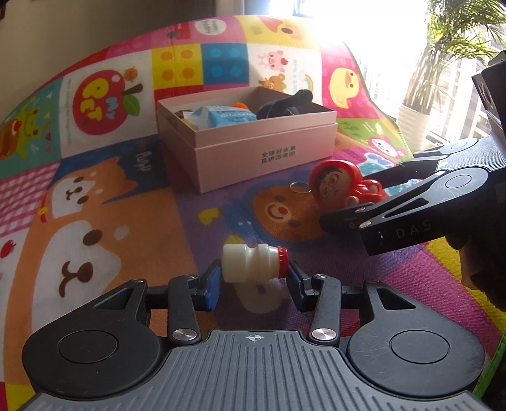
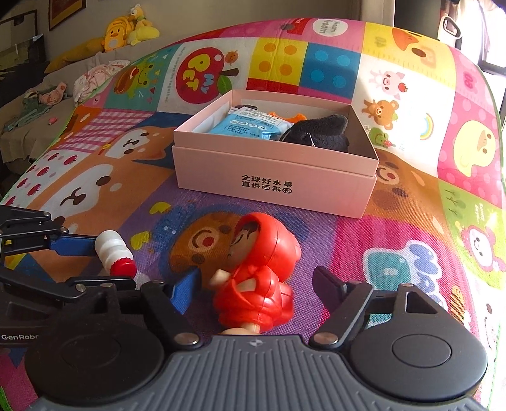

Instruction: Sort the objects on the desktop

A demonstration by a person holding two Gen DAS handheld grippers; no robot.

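Left gripper (image 1: 253, 279): fingers clamped on a small white bottle (image 1: 249, 264) with a red cap, lower centre of the left wrist view. Bottle lies sideways between the blue pads (image 1: 211, 284), cap toward the right pad. It casts a shadow on the mat (image 1: 126, 196) right under it; whether it is lifted clear or resting I cannot tell. Same bottle in the right wrist view at lower left (image 2: 114, 251), held between the left gripper's two fingers (image 2: 74, 245).

Right gripper (image 2: 256, 284): fingers spread wide, one on each side of a red hooded toy figure (image 2: 256, 268), lower centre of the right wrist view. Blue left pad (image 2: 186, 286) sits just beside the figure's hand; the right finger stands apart from the figure's back. No clear contact on either side. In the left wrist view the figure (image 1: 341, 185) is at middle right with a metal ring (image 1: 299, 187) by its head, and the right gripper's fingers (image 1: 351, 218) come in from the right edge.

Pink box (image 2: 275, 170) sits open-topped on the mat, upper centre in both views, beyond both toys and well apart from them. Inside: a blue-and-white packet (image 2: 249, 125), something orange (image 2: 286, 117) mostly hidden, and a black soft item (image 2: 322, 131) on the right side.

Background, right wrist view upper left: yellow plush toys (image 2: 126, 27). Left wrist view upper right: potted plant (image 1: 449, 47) by a bright window.
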